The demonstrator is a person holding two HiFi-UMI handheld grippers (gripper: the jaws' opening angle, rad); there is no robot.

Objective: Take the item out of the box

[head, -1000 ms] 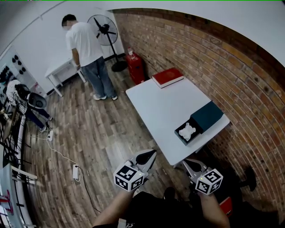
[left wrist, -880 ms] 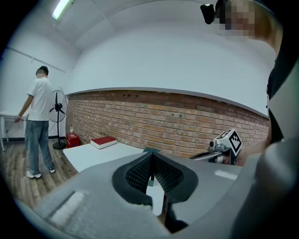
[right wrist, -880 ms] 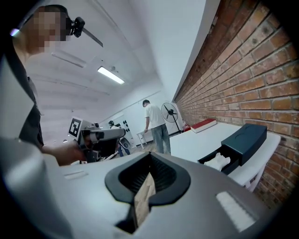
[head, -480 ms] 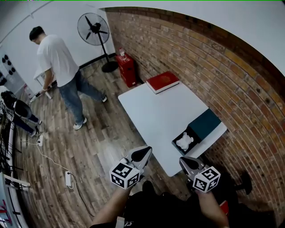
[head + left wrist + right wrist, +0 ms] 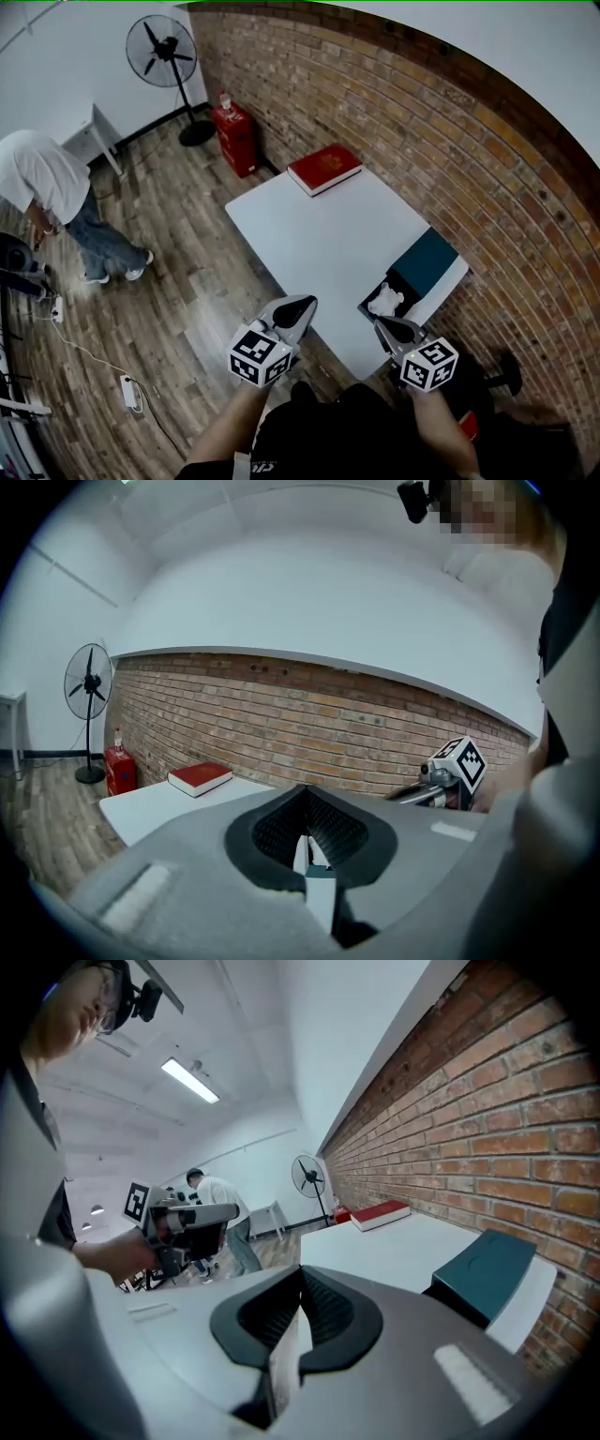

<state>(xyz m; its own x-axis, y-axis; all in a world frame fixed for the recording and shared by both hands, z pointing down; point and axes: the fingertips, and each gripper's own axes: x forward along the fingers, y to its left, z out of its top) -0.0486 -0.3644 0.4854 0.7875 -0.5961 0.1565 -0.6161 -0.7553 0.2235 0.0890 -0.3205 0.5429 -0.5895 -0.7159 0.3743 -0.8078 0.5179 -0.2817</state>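
A white table (image 5: 319,234) stands by the brick wall. At its near right corner lies an open black box (image 5: 373,310) with a white item (image 5: 385,301) inside; its teal lid (image 5: 427,260) rests beside it, and the lid (image 5: 483,1265) also shows in the right gripper view. My left gripper (image 5: 298,307) hovers at the table's near edge, left of the box, shut and empty (image 5: 309,855). My right gripper (image 5: 384,326) hangs just short of the box, shut with nothing in it (image 5: 292,1326).
A red book (image 5: 323,169) lies at the table's far end. A standing fan (image 5: 159,47) and a red canister (image 5: 234,136) stand by the wall. A person (image 5: 47,187) stoops on the wooden floor at left, near cables and a power strip (image 5: 127,392).
Both grippers have moved forward to the table's near edge, closer to the box. The person in the white shirt has walked off to the left and bent over.
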